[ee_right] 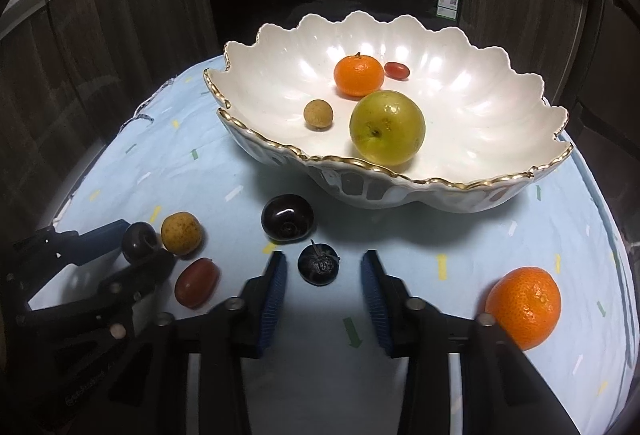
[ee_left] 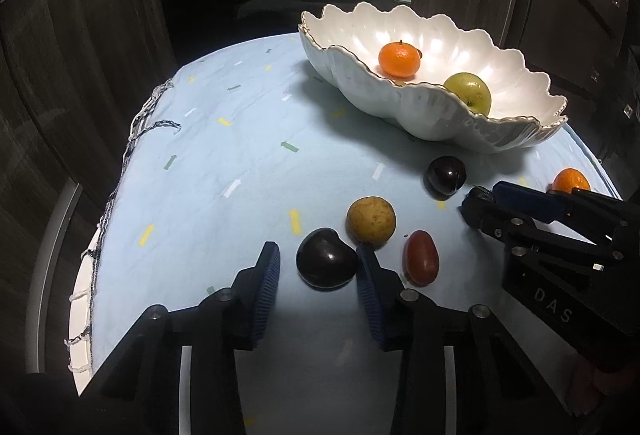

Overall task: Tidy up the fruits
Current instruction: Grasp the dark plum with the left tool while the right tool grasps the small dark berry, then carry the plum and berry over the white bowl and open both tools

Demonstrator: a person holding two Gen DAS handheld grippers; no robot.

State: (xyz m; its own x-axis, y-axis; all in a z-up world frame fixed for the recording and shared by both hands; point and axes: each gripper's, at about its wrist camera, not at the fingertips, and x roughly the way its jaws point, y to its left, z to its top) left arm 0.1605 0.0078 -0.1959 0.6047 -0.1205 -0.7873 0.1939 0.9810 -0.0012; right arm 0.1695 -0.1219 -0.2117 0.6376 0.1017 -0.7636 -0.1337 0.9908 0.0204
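Nearby, short of the bowl: both tongs wide, left straddling a slick plum, right around a wrinkled, soft-looking berry; best pinched gently across the middle.

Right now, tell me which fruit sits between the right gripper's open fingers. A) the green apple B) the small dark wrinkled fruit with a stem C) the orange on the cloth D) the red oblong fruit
B: in the right wrist view the small dark wrinkled fruit lies on the cloth between the open fingers of the right gripper, not yet touched by either pad.
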